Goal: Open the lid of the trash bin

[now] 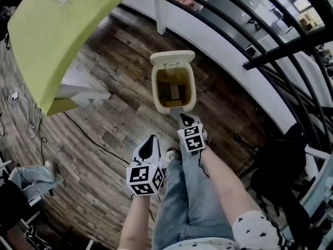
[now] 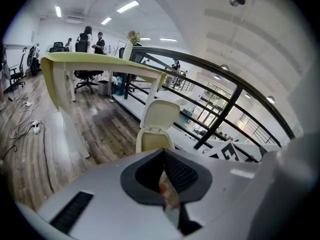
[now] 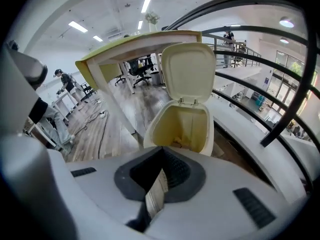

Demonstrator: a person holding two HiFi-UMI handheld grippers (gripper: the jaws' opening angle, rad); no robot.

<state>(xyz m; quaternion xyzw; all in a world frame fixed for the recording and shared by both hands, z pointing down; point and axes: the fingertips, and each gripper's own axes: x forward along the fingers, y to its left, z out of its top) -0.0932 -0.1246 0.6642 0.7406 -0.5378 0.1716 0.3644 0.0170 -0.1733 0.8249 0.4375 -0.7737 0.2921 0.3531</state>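
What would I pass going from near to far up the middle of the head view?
left gripper → right gripper → trash bin → its open lid → white post

Trash bin: cream, upright, open, brown contents inside. Lid raised near-vertical on its rear hinge. Bin just ahead of right gripper jaws.

Blue jeans fill the lower middle of the frame, with a white top dotted with black stars at lower right. The left gripper and right gripper have pale grey shells, and each carries black-and-white marker cubes.
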